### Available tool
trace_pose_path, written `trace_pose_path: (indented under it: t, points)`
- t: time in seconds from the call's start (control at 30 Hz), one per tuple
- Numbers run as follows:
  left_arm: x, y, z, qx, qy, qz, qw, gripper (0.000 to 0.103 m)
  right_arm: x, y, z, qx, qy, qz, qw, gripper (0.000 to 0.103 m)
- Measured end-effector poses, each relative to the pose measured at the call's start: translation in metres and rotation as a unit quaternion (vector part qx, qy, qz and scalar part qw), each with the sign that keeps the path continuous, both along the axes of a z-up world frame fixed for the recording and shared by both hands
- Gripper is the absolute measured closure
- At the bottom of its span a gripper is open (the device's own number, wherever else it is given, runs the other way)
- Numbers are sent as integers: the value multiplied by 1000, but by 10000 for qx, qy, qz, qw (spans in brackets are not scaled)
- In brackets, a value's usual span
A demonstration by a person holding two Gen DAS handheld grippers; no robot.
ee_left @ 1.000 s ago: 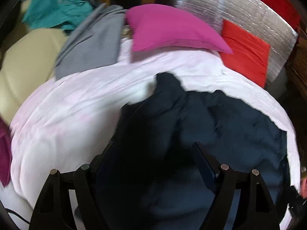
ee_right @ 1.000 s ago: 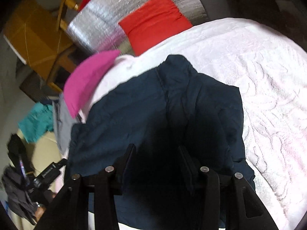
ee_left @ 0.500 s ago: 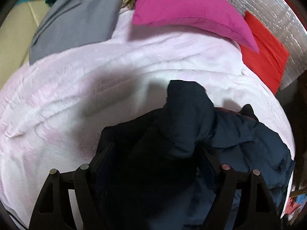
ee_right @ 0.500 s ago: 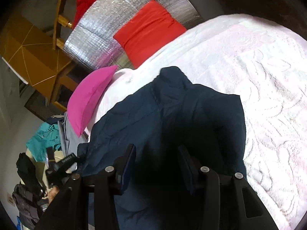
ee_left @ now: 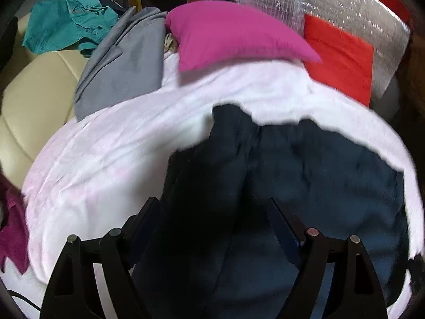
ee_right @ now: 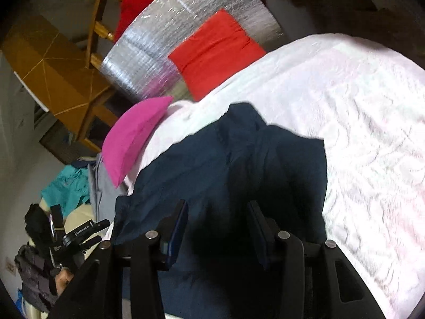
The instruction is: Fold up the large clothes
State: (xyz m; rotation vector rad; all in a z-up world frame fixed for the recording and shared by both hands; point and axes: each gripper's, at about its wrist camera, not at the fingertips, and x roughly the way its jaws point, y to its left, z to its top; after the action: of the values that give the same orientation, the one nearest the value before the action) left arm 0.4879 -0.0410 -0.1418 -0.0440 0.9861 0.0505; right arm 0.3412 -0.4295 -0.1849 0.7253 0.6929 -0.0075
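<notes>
A large dark navy garment (ee_left: 305, 175) lies spread on a white bedspread (ee_left: 111, 159); it also shows in the right wrist view (ee_right: 225, 164). My left gripper (ee_left: 215, 207) is open, its jaws wide apart just above the garment's near left part. My right gripper (ee_right: 216, 210) is open too, hovering over the garment's near edge. Neither holds cloth. The left gripper's body shows in the right wrist view (ee_right: 77, 236) at the lower left.
A magenta pillow (ee_left: 233, 37), a red pillow (ee_left: 342, 58) and a silver foil panel (ee_left: 318, 2) sit at the bed's head. A grey garment (ee_left: 124, 61) and a teal garment (ee_left: 66, 21) lie by a cream chair (ee_left: 34, 98). White bedspread (ee_right: 358, 133) stretches right.
Half a second ago the garment's upper part was bunched up between the left jaws; now it lies flatter and spread. The left gripper has drawn back and higher. The right gripper barely moved.
</notes>
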Motion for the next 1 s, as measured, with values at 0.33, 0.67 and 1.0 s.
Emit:
trace_pose_path:
  t: [0.33,0.67,1.0]
  points:
    - [-18,13,-45,370,164,159,9991,17,5,22,-23,-624,649,314,9954,54]
    - [-84,-25,-27,570,-561,-519,9954,17,-12,79,1,-1177,160,904,9888,37]
    - [-118,-39,-14,847,-746,-654,9915,17,-16,102,-2,-1732,470,724,9811,37]
